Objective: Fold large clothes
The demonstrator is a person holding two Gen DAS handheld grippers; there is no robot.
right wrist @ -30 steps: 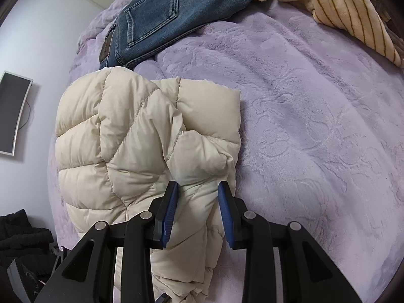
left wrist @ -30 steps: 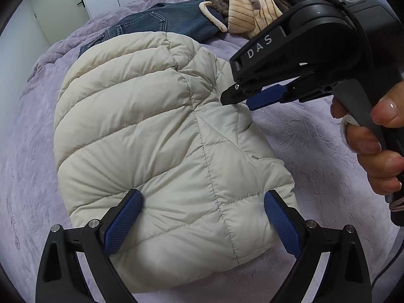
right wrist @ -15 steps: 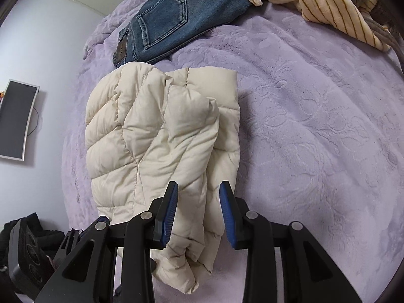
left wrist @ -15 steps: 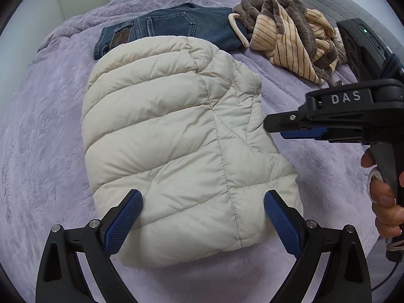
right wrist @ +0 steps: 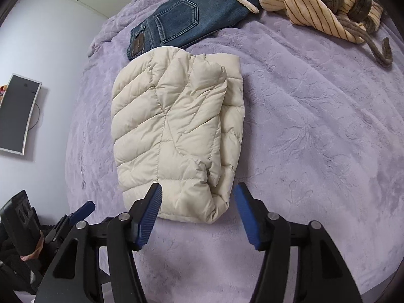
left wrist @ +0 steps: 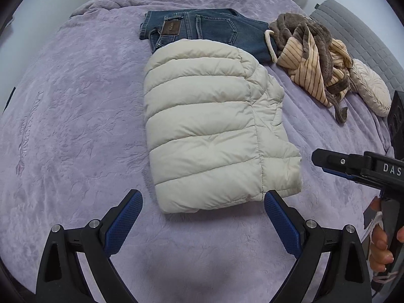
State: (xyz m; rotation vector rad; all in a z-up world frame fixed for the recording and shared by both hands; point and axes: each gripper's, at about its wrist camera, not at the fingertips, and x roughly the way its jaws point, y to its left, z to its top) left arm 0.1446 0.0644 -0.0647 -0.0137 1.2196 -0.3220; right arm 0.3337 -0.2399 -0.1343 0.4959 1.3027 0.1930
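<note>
One folded cream jacket (left wrist: 212, 131) lies on the bed (left wrist: 75, 126), just beyond both grippers: left gripper (left wrist: 202, 217) and right gripper (right wrist: 197, 209), fingers apart, holding nothing. Behind the jacket: one pair of jeans (left wrist: 202, 27).

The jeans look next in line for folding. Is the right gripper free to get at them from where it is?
Probably yes. The right gripper is open and holds nothing, but the folded puffer jacket lies between it and the jeans; it would need to pass over or around the jacket.
</note>
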